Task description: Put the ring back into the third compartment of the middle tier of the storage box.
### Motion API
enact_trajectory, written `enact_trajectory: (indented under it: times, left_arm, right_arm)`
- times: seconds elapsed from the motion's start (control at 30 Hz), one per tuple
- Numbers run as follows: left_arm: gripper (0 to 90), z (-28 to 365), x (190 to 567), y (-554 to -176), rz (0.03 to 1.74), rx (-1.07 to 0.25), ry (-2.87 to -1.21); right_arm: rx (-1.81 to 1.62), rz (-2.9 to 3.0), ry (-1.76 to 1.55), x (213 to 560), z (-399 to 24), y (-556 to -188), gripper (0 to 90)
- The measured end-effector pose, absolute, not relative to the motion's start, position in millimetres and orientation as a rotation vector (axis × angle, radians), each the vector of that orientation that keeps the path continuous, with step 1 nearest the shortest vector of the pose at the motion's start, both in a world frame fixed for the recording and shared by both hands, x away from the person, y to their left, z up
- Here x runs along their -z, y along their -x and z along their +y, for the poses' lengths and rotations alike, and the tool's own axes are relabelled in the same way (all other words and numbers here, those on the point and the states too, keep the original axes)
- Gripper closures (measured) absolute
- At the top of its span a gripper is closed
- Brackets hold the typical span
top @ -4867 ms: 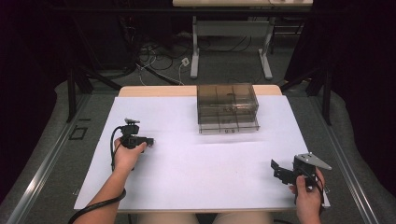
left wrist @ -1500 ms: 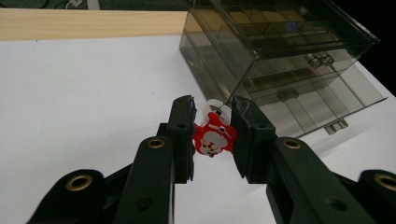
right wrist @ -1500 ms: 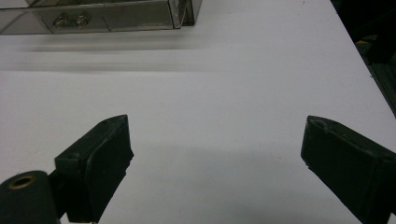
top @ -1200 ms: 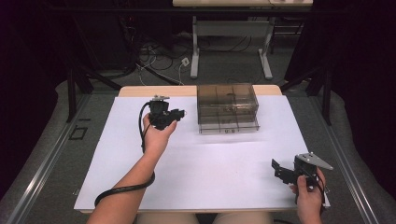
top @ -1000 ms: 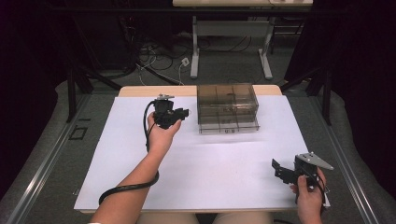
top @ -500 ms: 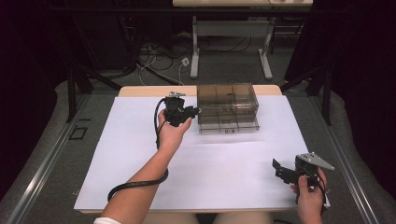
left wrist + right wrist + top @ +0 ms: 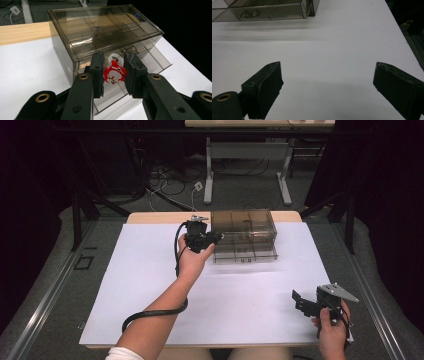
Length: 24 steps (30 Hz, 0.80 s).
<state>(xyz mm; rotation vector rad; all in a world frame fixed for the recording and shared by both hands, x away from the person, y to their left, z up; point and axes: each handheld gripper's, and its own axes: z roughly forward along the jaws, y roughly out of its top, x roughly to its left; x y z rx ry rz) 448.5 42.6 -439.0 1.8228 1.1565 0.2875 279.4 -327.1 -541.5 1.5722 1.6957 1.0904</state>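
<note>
The left gripper (image 7: 113,75) is holding a red charm (image 7: 114,73) between its jaws, just before the smoky drawer box (image 7: 243,235), likely to stow it; the right gripper (image 7: 320,304), jaws released, is waiting well away from the box.

The right gripper (image 7: 327,87) hovers over the white surface (image 7: 332,50) with its two black jaws spread wide apart and nothing between them. Beyond the jaws, at the upper left, sits the lower front of a smoky clear drawer box (image 7: 269,11); a small round knob (image 7: 255,14) shows on the drawer front. The box casts a soft shadow on the surface before it.
</note>
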Motion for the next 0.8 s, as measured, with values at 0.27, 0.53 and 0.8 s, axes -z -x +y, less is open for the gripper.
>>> enact_trajectory:
  times: [0.27,0.53,0.8]
  left_arm:
    - [70.0,30,440,-450,1.141,-0.283,-1.832]
    - [70.0,15,446,-451,1.132,-0.273,-1.848]
    - [70.1,4,448,-453,1.119,-0.279,-1.857]
  right_arm:
    - [-1.089,1.694,-1.578,541,-326,-279,8.4]
    - [-1.088,1.7,-1.569,542,-327,-280,8.5]
    - [-1.094,1.699,-1.573,542,-327,-280,8.6]
